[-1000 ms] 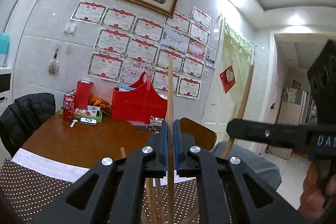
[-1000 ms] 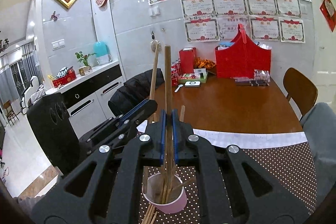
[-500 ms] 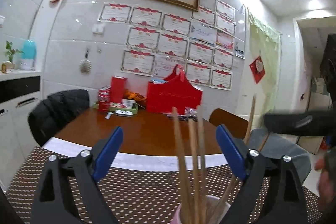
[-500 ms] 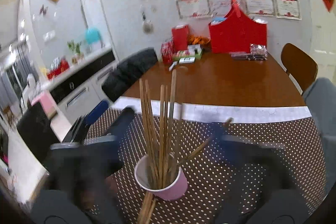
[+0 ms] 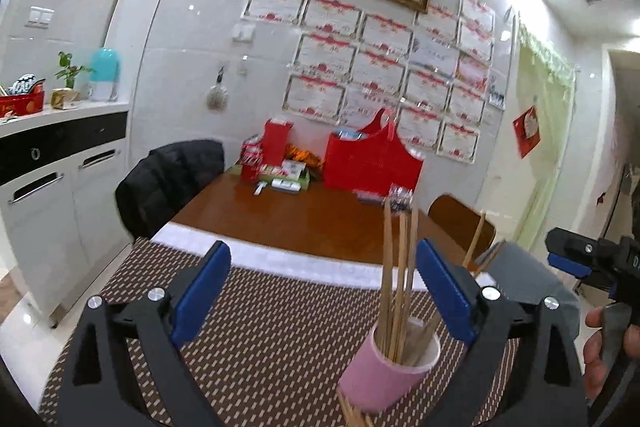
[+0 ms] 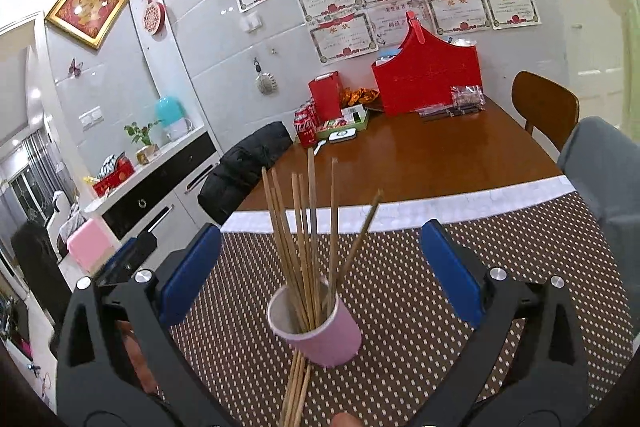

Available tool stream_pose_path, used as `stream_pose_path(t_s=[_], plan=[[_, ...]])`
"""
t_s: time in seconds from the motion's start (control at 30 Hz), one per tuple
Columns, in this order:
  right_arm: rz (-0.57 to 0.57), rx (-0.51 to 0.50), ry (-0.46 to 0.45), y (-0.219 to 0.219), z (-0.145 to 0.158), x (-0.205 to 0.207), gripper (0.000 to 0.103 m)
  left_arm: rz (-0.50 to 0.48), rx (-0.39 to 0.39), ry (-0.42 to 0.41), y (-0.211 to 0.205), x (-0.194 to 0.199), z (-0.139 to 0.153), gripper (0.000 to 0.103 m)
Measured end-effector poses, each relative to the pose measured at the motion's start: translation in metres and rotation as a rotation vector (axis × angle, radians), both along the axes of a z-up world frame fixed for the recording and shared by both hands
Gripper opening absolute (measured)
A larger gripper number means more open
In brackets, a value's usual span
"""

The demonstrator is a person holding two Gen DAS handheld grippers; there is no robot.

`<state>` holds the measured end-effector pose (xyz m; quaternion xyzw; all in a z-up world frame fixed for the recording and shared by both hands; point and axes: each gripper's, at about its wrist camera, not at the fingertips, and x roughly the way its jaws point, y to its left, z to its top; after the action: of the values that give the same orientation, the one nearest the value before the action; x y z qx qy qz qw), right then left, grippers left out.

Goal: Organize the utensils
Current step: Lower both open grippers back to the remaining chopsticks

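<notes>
A pink paper cup point(image 6: 320, 335) stands on the dotted brown placemat point(image 6: 420, 307) and holds several wooden chopsticks point(image 6: 308, 239) upright. More chopsticks point(image 6: 296, 387) lie flat on the mat in front of the cup. My right gripper point(image 6: 320, 267) is open and empty, its blue pads wide on either side of the cup. In the left wrist view the cup point(image 5: 384, 371) with chopsticks point(image 5: 396, 267) sits low right of centre. My left gripper point(image 5: 324, 291) is open and empty, with the cup near its right finger. The right gripper shows at that view's right edge point(image 5: 584, 259).
A brown wooden table point(image 6: 420, 155) carries a red bag point(image 6: 428, 75), red box, cans and small items at its far end. A chair with a black jacket point(image 6: 248, 163) stands left, a wooden chair point(image 6: 544, 111) right. White cabinets point(image 5: 52, 195) stand left.
Both grippers were shut on chopsticks a second ago; both opened and let them drop into the cup. Both have pulled back and the view has lowered toward the cup.
</notes>
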<state>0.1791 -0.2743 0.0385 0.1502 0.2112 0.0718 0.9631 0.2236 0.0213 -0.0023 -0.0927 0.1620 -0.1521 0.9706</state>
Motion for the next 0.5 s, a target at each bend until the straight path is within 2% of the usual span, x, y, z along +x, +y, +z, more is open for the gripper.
stream_pose_path(t_s=[0.27,0.37,0.43,0.5], plan=[[0.025,-0.054,0.136,0.003,-0.037,-0.033,0.097,-0.007,0.082,0.169,0.01,-0.031,-0.024,0.092],[0.041,-0.062,0.191,0.006,-0.055,-0.041,0.097,-0.003,0.115,0.235,0.011,-0.04,-0.042,0.092],[0.053,-0.064,0.233,0.006,-0.069,-0.047,0.097,-0.005,0.149,0.31,0.011,-0.046,-0.057,0.092],[0.061,-0.068,0.268,0.009,-0.083,-0.051,0.097,-0.017,0.149,0.356,0.01,-0.053,-0.069,0.092]])
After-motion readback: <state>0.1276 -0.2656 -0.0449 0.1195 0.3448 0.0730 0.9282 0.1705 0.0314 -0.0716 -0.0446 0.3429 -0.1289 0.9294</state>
